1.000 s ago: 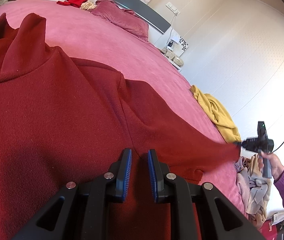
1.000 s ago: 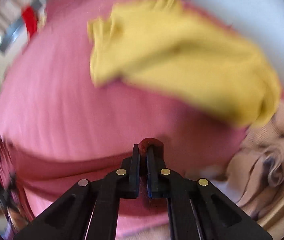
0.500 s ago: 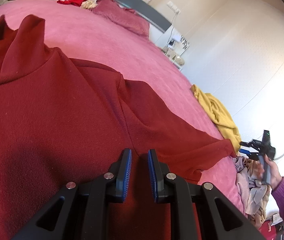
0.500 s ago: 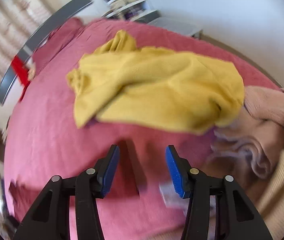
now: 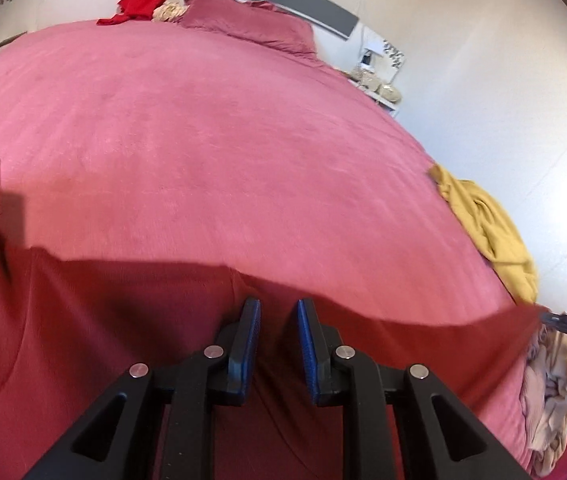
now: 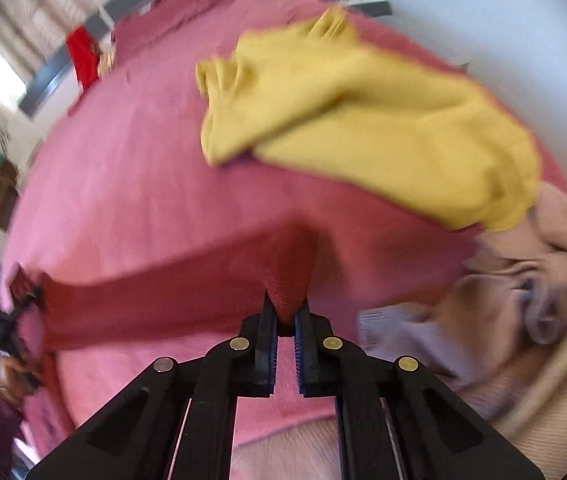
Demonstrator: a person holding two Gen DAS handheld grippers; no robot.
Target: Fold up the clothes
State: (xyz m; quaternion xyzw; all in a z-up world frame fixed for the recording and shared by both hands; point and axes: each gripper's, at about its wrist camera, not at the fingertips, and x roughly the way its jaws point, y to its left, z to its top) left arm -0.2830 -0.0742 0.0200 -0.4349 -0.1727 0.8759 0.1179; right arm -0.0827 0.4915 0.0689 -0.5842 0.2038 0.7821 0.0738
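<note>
Dark red sweater (image 5: 103, 320) lies spread across the near part of the pink bed (image 5: 211, 128); one sleeve (image 6: 155, 292) runs taut toward the right side. Right gripper (image 6: 285, 318): fingers narrow, pinching the sleeve end, cloth bunched between the pads. Left gripper (image 5: 277, 344): fingers set a little apart above the sweater body near the sleeve root; nothing between them that I can see. Yellow garment (image 6: 363, 112) and a beige-pink pile (image 6: 543, 280) sit at the bed's right edge, close to the held sleeve. Judgement: a sleeve fold is under way, though the direction of carry is not settled by these views. To do it well: keep the pinch firm at the cuff, keep the sleeve flat and untwisted, carry it low over the body so it lands straight, and steady the shoulder area with the left tool so the body does not drag. Right view is motion-blurred; keep clear of the yellow garment.
</note>
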